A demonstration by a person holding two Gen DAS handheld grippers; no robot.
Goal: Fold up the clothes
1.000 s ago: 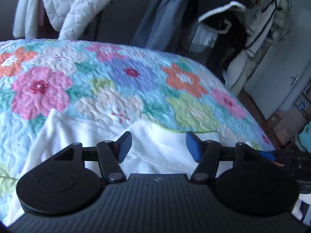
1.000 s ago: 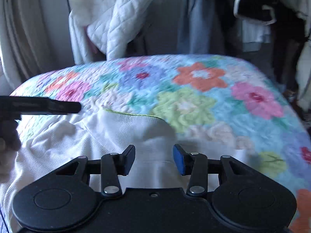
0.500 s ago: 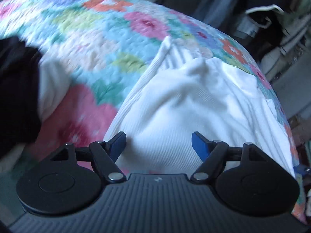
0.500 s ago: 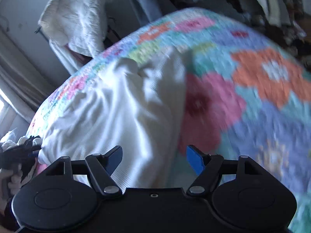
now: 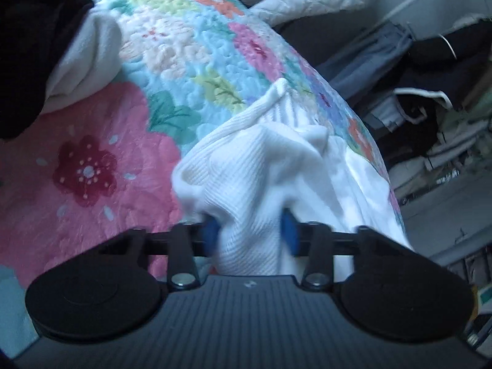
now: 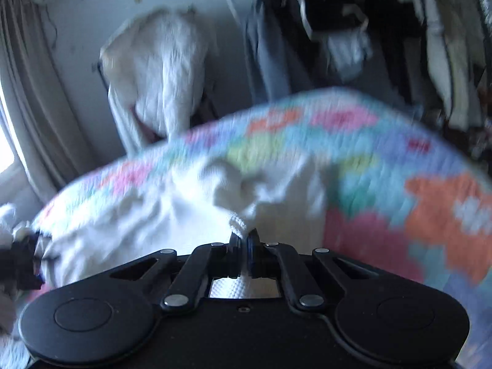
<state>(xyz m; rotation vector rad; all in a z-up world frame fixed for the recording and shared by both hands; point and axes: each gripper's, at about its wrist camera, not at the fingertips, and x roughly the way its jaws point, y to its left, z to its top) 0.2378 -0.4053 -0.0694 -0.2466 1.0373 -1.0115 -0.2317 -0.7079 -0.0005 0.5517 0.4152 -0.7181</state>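
White ribbed garment [image 5: 261, 166] lies bunched on the floral quilt [image 5: 92, 166] of the bed; left tongs [image 5: 249, 233] close on a thick wad of it, right tongs [image 6: 244, 243] pinch an edge tight; seemingly a fold mid-carry, needing both corners moved together and laid flat; dark clothing [image 5: 27, 46] at ten o'clock crowds the quilt.

Left gripper [image 5: 249, 233], right gripper [image 6: 245, 255]: matte black bodies, round side discs, silver pivot screws, blue-padded jaws.
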